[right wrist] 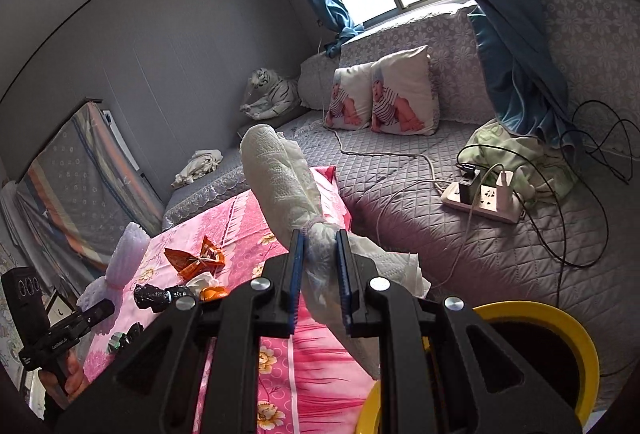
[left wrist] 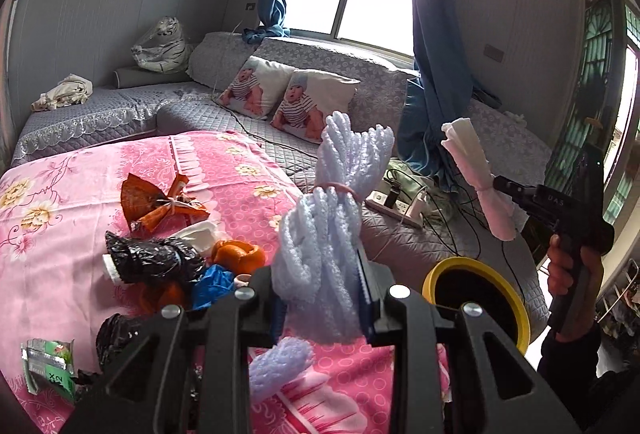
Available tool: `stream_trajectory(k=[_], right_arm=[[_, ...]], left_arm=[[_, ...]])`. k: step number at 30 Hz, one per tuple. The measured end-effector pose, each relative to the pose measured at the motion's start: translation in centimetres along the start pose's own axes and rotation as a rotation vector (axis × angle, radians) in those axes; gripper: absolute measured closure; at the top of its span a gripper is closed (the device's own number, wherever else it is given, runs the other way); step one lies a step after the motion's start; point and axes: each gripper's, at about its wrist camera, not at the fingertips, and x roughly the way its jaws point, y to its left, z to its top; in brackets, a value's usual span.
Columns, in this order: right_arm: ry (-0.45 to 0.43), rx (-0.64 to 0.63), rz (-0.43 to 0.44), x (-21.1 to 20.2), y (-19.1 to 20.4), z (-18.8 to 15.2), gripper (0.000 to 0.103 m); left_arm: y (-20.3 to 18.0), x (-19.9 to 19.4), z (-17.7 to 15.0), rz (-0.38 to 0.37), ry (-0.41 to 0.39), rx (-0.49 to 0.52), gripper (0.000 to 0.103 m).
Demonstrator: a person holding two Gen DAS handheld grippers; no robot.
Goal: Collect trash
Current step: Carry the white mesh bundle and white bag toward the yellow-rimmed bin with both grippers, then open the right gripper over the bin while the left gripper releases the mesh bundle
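**Both claws loaded beside the yellow bin**

Far off my left claw's left, on the pink flowered cloth (left wrist: 80,194), the uncollected trash waits: a green wrapper (left wrist: 50,364), a black crumpled bag (left wrist: 154,258), an orange snack packet (left wrist: 160,202), then orange peel (left wrist: 240,254) and a blue scrap (left wrist: 212,284) just ahead of my left finger.

My left claw (left wrist: 324,298) is nearly closed, pads pressing a white foam net bundle (left wrist: 332,218) that stands upright between them, cinched by a rubber band.

Just right of that claw sits the yellow bin (left wrist: 516,306), rim open, beside the cloth.

Further right, my right claw (right wrist: 320,274) is closed tight on a rolled white tissue wad (right wrist: 280,178), which sticks up and leans left ahead of the fingers. The bin (right wrist: 576,338) lies low to this claw's right. Beyond it, a power strip (right wrist: 484,204) rests on the grey quilted sofa (right wrist: 400,194).
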Motion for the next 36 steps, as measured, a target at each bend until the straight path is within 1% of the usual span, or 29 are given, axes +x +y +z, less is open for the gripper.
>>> stream_trajectory(k=[4, 8, 19, 27, 32, 36], right_arm=[[-0.067, 0.035, -0.053, -2.3, -1.9, 0.0, 0.088], [-0.113, 0.049, -0.097, -4.2, -3.2, 0.2, 0.088], [-0.189, 0.051, -0.171, -7.9, -4.5, -0.1, 0.088], [-0.233, 0.084, -0.223, -10.3, -5.8, -0.8, 0.088], [-0.253, 0.104, -0.254, -11.6, -6.8, -1.0, 0.088], [-0.261, 0.119, -0.281, -12.4, -7.6, -1.3, 0.088]], left_arm=[[-2.6, 1.4, 0.9, -0.039, 0.01, 0.028, 0.076], [-5.0, 2.5, 1.5, -0.08, 0.019, 0.061, 0.076], [-11.4, 6.4, 2.0, -0.21, 0.049, 0.134, 0.076], [-16.2, 9.9, 1.4, -0.295, 0.103, 0.184, 0.076], [-18.7, 12.2, 0.3, -0.327, 0.144, 0.199, 0.076], [-20.1, 13.7, -0.5, -0.334, 0.177, 0.209, 0.076]])
